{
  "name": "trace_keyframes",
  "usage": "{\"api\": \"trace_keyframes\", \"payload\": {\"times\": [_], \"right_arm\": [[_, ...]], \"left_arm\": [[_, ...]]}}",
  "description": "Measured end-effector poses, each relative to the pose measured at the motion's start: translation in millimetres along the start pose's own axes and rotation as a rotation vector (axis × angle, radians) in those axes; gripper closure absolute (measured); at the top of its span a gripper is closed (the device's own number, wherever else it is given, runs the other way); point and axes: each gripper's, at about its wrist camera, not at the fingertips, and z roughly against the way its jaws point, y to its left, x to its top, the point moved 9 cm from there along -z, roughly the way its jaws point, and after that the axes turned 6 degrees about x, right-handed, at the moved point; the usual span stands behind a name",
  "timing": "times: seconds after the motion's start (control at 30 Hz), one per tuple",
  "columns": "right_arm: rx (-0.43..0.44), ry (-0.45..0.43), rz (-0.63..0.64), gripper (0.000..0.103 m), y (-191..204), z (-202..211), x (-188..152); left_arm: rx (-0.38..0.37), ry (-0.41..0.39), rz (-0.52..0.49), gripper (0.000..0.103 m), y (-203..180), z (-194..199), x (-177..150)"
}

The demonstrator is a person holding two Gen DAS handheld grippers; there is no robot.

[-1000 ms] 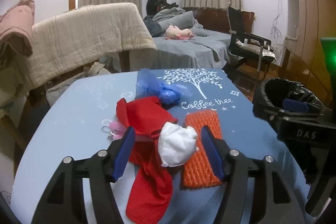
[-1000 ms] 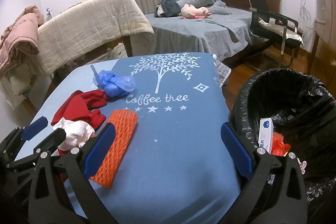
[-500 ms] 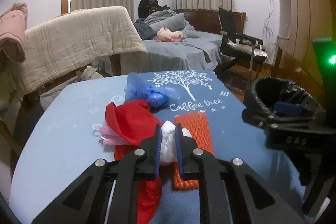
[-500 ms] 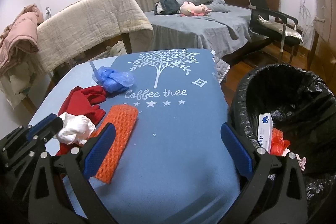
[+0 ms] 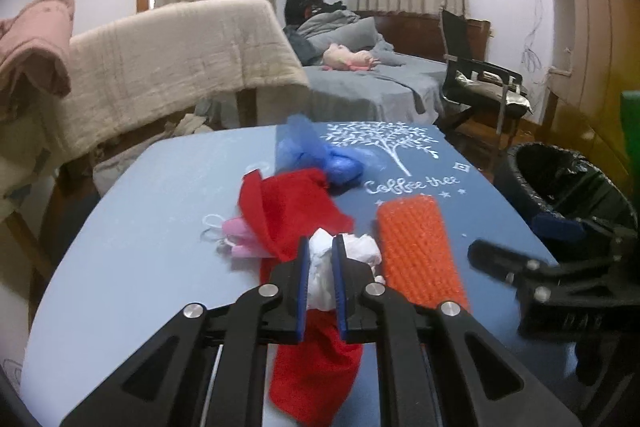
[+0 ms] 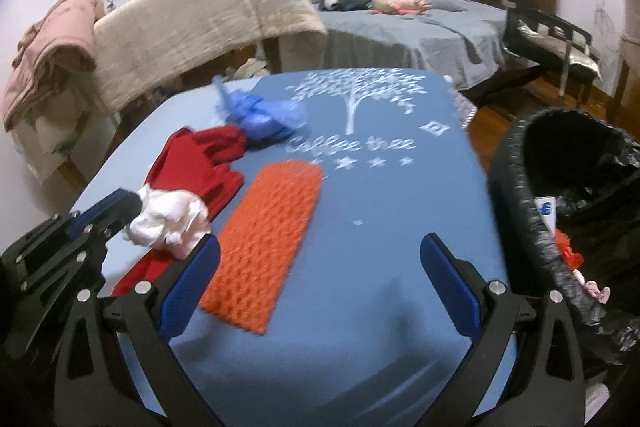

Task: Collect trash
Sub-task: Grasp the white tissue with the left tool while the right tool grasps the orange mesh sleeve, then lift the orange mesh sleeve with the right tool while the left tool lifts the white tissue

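The left gripper (image 5: 320, 281) is clamping its blue pads on a crumpled white tissue wad (image 5: 362, 251); the jaws have just been closing onto it, and the part of the wad between the pads is showing only as a narrow white strip. In the right wrist view the same wad (image 6: 168, 221) is bulging out of the left gripper's tip at about 9 o'clock. One red cloth (image 5: 292, 215) is lying under the wad, its middle hidden by the black gripper arms. One small pink item (image 5: 236, 231) with a thin white loop is peeking from the cloth's 9 o'clock edge, too small to identify. One orange mesh sleeve (image 6: 266, 239) is lying flat just beside the wad, toward 3 o'clock. One crumpled blue plastic bag (image 6: 260, 115) is sitting at 12 o'clock of the cloth, blurred. All are resting on the blue table (image 6: 380, 195).

The right gripper (image 6: 320, 283) is hovering with its fingers wide apart and nothing between them. One black-lined trash bin (image 6: 516, 195) is standing at the table's 3 o'clock edge, cut off by the frame; inside, a white box, something orange-red and a pink scrap are partly showing.
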Motion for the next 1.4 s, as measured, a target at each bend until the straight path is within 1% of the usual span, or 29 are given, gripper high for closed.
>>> {"api": "trace_keyframes", "payload": {"times": [0.13,0.2,0.27,0.3,0.33,0.37,0.4,0.43,0.47,0.5,0.53,0.57,0.6,0.9,1.13,1.2,1.33,1.37,1.4], "right_arm": [[0.013,0.033,0.029,0.007,15,-13,-4],[0.008,0.064,0.047,0.011,20,-22,-7],[0.012,0.087,0.051,0.02,23,-28,-11],[0.012,0.106,0.055,0.022,24,-32,-14],[0.014,0.118,0.059,0.028,24,-35,-16],[0.028,0.14,0.062,0.039,27,-39,-20],[0.043,0.158,0.062,0.045,28,-42,-23],[0.071,0.168,0.06,0.054,32,-43,-24],[0.092,0.168,0.061,0.068,34,-43,-24],[0.112,0.172,0.064,0.072,37,-42,-24],[0.114,0.168,0.068,0.077,38,-41,-24],[0.119,0.164,0.068,0.09,39,-39,-22],[0.125,0.161,0.067,0.093,38,-37,-21],[0.124,0.08,0.035,0.093,19,-2,2],[0.086,-0.003,0.022,0.093,-6,32,26],[0.067,-0.014,0.025,0.093,-14,37,28],[0.035,-0.009,0.01,0.093,-32,40,23],[0.032,-0.005,0.005,0.093,-34,39,21],[0.027,-0.001,0.001,0.093,-37,39,18]], "left_arm": [[-0.001,-0.001,0.009,0.092,6,-1,0],[-0.003,0.0,0.014,0.092,8,0,-1],[-0.004,0.0,0.017,0.092,8,1,-2],[-0.005,0.0,0.02,0.092,9,1,-2],[-0.006,0.001,0.022,0.092,9,1,-2],[-0.008,0.002,0.024,0.092,10,1,-2],[-0.01,0.003,0.025,0.092,9,1,-2],[-0.014,0.003,0.026,0.092,9,1,-2],[-0.016,0.003,0.026,0.092,8,2,-2],[-0.02,0.003,0.026,0.092,7,2,-1],[-0.022,0.002,0.027,0.092,7,3,-1],[-0.026,0.0,0.028,0.092,6,5,0],[-0.029,-0.003,0.028,0.092,6,6,1],[-0.068,-0.052,0.01,0.092,-16,23,20],[-0.11,-0.101,-0.008,0.092,-37,39,40],[-0.116,-0.098,-0.021,0.092,-42,39,39],[-0.128,-0.053,-0.04,0.091,-52,31,26],[-0.132,-0.04,-0.042,0.086,-54,28,22],[-0.14,-0.021,-0.048,0.078,-58,25,18]]}}
